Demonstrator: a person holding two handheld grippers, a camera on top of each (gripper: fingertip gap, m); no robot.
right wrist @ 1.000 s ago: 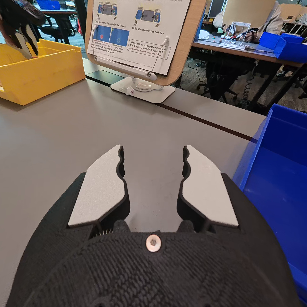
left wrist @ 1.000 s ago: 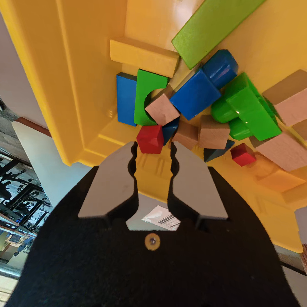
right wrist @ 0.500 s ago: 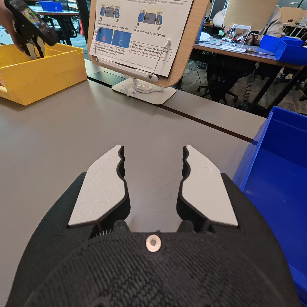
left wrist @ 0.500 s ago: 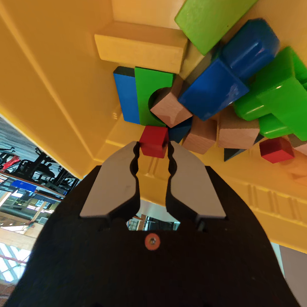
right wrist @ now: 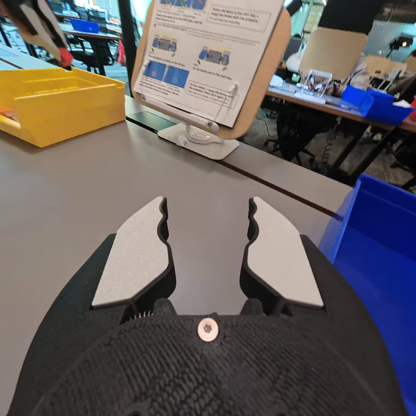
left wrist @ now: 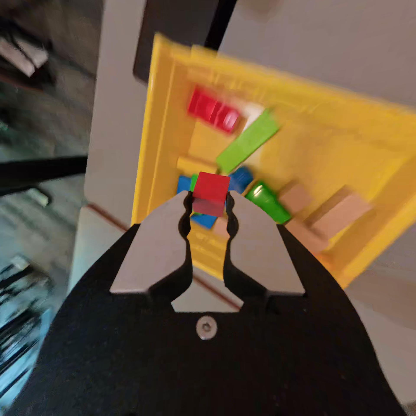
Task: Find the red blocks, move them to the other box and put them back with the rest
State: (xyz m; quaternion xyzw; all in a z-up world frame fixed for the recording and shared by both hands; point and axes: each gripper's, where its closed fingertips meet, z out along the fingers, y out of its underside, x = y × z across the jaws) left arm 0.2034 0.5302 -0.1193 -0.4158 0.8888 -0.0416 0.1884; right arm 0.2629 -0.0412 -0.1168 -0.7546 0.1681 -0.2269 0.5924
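My left gripper [left wrist: 209, 198] is shut on a small red cube [left wrist: 210, 193], both pads pressed on its sides, held above the yellow box [left wrist: 155, 139]. The box holds mixed blocks: another red block [left wrist: 212, 113], a green plank [left wrist: 246, 141], blue, green and plain wooden pieces. In the right wrist view the left gripper [right wrist: 64, 64] shows at the top left with the red cube [right wrist: 65, 59] over the yellow box [right wrist: 67, 105]. My right gripper [right wrist: 207, 202] is open and empty above the grey table [right wrist: 90, 180], left of the blue box [right wrist: 378, 258].
An instruction sheet on a wooden stand [right wrist: 202, 67] sits at the table's far side between the boxes. A dark seam [right wrist: 270, 186] crosses the table. Other desks, chairs and a seated person [right wrist: 351, 74] are behind.
My left gripper closed on the red cube in the yellow box and lifted it well above the blocks; the view is blurred by motion. My right gripper stayed open and shifted only slightly.
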